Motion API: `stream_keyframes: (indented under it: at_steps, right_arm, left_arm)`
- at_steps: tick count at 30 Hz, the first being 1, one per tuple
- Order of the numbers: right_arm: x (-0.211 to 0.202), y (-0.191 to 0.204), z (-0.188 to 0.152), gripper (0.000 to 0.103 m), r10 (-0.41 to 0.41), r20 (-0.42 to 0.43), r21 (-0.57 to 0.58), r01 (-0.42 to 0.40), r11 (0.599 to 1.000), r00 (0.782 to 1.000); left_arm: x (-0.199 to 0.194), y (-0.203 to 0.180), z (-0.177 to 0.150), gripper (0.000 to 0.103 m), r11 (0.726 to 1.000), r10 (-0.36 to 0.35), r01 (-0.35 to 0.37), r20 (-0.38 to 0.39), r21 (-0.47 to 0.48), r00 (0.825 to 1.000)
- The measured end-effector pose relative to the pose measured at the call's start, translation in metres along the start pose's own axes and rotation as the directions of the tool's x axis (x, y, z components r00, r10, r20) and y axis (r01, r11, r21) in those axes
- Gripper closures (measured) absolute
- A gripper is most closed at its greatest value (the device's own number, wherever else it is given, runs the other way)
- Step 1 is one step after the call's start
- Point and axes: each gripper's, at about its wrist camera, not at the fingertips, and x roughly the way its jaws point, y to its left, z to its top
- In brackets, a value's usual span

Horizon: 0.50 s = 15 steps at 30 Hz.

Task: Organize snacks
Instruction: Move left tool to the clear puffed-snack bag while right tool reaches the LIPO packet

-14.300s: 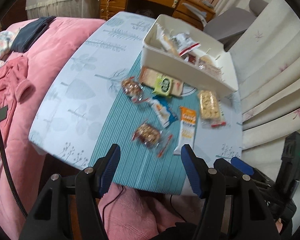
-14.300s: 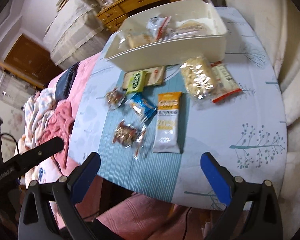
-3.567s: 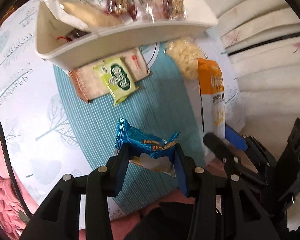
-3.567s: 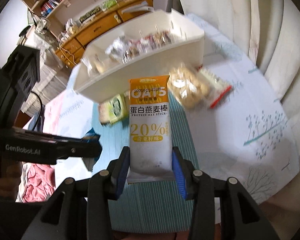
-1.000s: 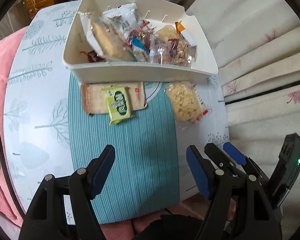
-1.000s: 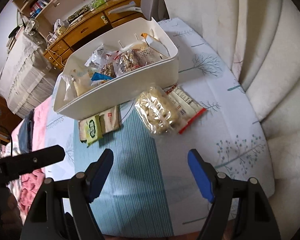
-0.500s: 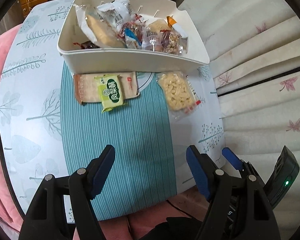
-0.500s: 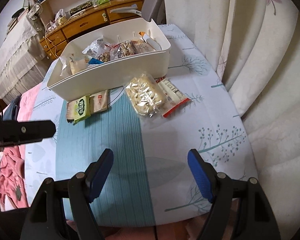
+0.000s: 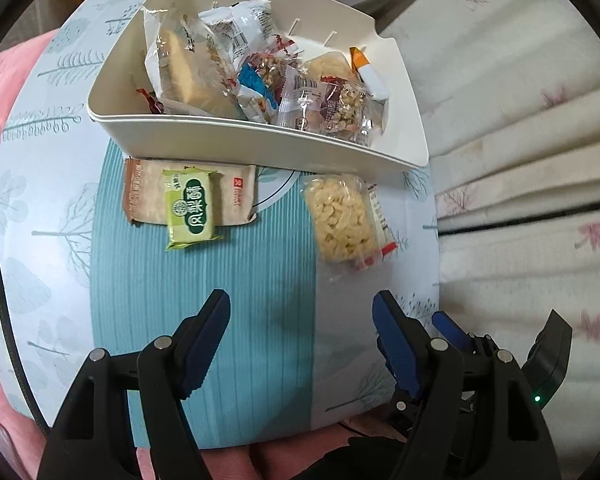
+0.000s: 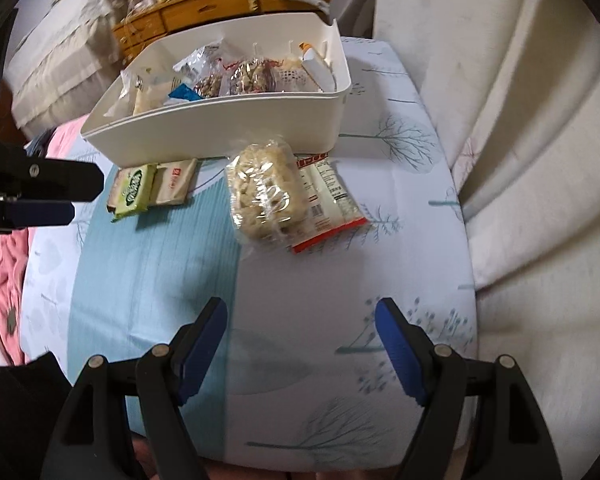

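Oat bar and blue packet now inside bin (image 9: pixel 256 148); both grippers' jaws open, empty.

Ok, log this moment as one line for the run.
left gripper: open, empty | right gripper: open, empty | white bin: part-filled | on table: green packet, puffed-rice pack

Four snack packs lie on the table (image 9: pixel 52 184) just before the bin (image 9: pixel 236 140), which holds more.

Smooth white plastic bin (image 9: pixel 236 142), glossy crinkled snack wrappers (image 9: pixel 342 220), seemingly matt cloth tablecloth (image 10: pixel 400 280)
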Motion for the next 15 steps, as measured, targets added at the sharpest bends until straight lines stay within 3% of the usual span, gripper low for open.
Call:
stream_keyframes:
  at_steps: [15]
  right_arm:
    - [0.039, -0.05, 0.032, 0.026, 0.098, -0.067, -0.235, -0.111, 0.966, 0.993]
  left_arm:
    - [0.059, -0.032, 0.014, 0.022, 0.982, 0.018, -0.023, -0.028, -0.186, 0.999]
